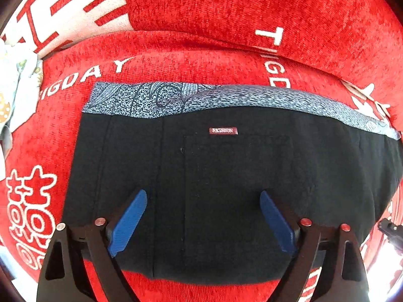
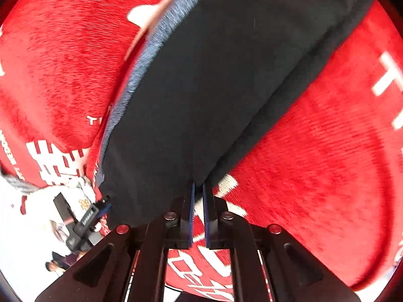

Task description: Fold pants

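Right wrist view: right tool (image 2: 198, 188) pinches the black pants (image 2: 214, 80) at one corner. Left tool (image 1: 203, 222) hovers spread over them, centre frame. That thin corner grip could slip and spoil the fold.

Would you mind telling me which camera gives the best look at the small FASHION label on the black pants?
The left wrist view: the FASHION label faces the camera, legible, just below the blue patterned waistband of the black pants. The right wrist view shows only plain, blurred black cloth and a waistband edge; no label appears.

left wrist: close above pants (image 1: 226, 188) | right wrist: low, edge-on | shared: pants
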A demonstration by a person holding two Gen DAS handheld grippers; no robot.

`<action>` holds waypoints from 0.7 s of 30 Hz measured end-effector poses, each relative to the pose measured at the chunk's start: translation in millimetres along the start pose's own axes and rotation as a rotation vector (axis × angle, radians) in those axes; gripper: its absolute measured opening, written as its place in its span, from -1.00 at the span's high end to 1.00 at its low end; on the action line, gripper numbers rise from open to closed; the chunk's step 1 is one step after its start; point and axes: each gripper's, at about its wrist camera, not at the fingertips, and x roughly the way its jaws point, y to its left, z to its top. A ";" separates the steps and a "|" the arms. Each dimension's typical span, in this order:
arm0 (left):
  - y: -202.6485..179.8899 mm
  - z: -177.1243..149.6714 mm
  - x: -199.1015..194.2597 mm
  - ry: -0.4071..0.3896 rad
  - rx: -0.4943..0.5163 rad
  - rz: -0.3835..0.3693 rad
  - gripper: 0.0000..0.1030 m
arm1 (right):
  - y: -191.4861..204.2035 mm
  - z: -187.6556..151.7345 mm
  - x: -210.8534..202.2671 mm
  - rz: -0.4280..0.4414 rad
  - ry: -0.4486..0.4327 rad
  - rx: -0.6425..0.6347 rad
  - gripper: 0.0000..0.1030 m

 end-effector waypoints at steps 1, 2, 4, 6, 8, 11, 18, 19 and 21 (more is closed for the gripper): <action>-7.0 -0.5 -6.3 0.003 0.013 -0.009 -0.74 | -3.3 0.6 -10.7 -0.010 -0.005 -0.005 0.84; -14.8 1.3 -13.4 -0.004 0.025 -0.018 -0.74 | -8.5 2.7 -25.3 -0.028 -0.023 -0.003 0.84; -35.7 1.1 -25.2 -0.025 0.066 -0.037 -0.74 | -24.7 10.0 -51.4 -0.044 -0.077 0.010 0.70; -65.4 0.7 -30.9 -0.030 0.104 -0.057 -0.75 | -40.3 23.4 -76.2 -0.069 -0.146 0.033 0.32; -92.0 0.7 -27.6 -0.023 0.124 -0.073 -0.75 | -61.6 39.8 -96.3 -0.083 -0.198 0.061 0.06; -127.4 -1.2 -14.5 -0.011 0.123 -0.042 -0.75 | -97.8 79.1 -118.9 -0.091 -0.262 0.122 0.06; -153.0 -24.9 10.3 -0.021 0.050 0.093 -0.75 | -177.5 165.0 -145.2 -0.079 -0.307 0.243 0.06; -154.2 -24.8 11.8 -0.024 0.034 0.100 -0.77 | -184.8 173.6 -142.6 -0.061 -0.294 0.253 0.06; -159.9 -22.7 15.4 -0.023 0.008 0.113 -0.77 | -191.1 188.2 -135.0 -0.018 -0.272 0.256 0.08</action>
